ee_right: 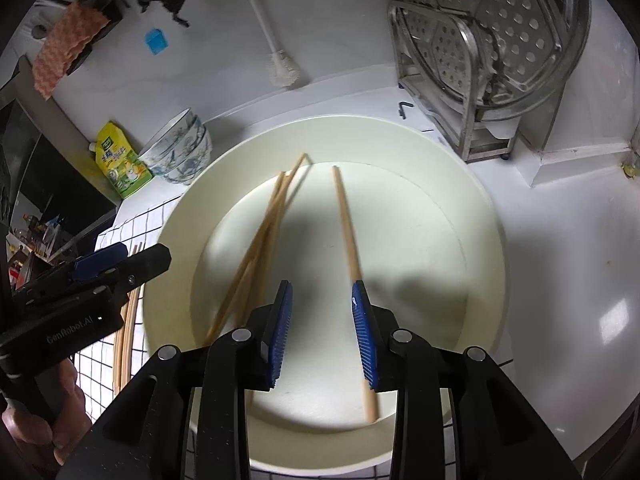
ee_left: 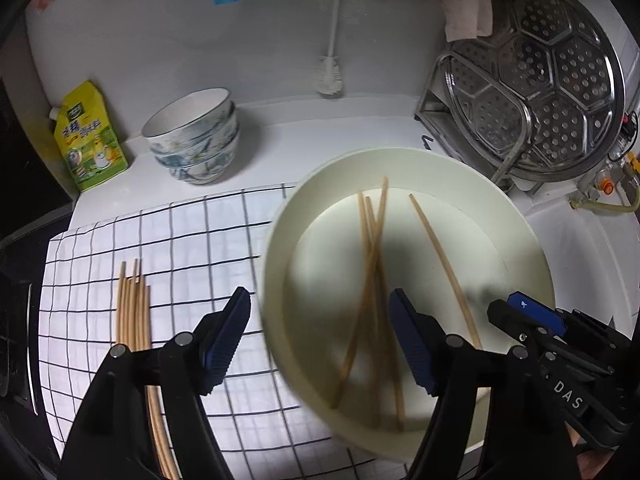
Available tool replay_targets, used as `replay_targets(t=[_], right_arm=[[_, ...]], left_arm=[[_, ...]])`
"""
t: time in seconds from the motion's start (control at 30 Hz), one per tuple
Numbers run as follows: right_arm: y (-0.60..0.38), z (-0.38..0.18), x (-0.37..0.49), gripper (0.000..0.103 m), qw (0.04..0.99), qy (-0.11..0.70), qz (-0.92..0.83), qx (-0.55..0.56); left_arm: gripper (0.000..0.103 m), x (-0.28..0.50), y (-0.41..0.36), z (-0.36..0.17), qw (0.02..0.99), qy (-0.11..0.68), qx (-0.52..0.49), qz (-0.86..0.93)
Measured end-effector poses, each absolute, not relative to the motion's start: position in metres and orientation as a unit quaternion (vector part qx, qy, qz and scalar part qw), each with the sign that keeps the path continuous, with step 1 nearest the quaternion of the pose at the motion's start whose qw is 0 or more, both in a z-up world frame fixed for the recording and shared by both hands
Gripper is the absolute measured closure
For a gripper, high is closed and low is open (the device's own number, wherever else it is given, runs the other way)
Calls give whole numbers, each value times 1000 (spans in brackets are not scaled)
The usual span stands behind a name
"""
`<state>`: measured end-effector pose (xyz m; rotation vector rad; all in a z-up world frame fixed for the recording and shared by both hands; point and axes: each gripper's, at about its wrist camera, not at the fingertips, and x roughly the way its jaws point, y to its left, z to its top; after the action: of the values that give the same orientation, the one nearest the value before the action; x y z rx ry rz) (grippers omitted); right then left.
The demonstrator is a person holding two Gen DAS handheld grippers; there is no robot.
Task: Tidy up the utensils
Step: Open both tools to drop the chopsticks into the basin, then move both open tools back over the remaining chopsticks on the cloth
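Right hand-held gripper [ee_right: 322, 334] is seen with its jaws parted and nothing clamped; one loose chopstick [ee_right: 347, 232] lies just beside its right-hand pad, partly hidden by it low in the right wrist view, so contact cannot be settled. That stick's long axis runs away from the gripper, nearly parallel to the fingers, tilted slightly leftward at its far tip. Further left in the same cream basin [ee_right: 486, 248], a crossed cluster of chopsticks [ee_right: 260, 240] leans from near-left to far-right.

Left hand-held gripper [ee_left: 320, 338] is likewise released, jaws wide, straddling the basin's left rim; nothing is held. The cluster is seen between and just beyond its fingers in the left wrist view. To its left, on the checked cloth [ee_left: 192, 240] over the worktop, a sorted bundle of chopsticks [ee_left: 134, 312] is laid parallel, tips pointing away.

Judgement: the single stick is nearer the right gripper and already aligned with it, so a crosswise grasp is judged to need a wrist roll; the cluster falls to the left gripper.
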<state>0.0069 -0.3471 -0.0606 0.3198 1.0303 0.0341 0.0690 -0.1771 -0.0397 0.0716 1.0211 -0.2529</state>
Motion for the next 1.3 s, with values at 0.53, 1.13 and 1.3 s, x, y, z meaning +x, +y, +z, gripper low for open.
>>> replay_targets(t=[0.53, 1.13, 1.3], right_arm=[[-247, -35, -6, 69, 865, 482, 54, 126], [-122, -65, -5, 65, 853, 505, 91, 99], [-99, -87, -6, 64, 847, 516, 86, 93]], left_arm=[[28, 43, -50, -32, 873, 483, 14, -64], [26, 27, 77, -72, 860, 511, 0, -14], [25, 25, 94, -90, 852, 523, 3, -19]])
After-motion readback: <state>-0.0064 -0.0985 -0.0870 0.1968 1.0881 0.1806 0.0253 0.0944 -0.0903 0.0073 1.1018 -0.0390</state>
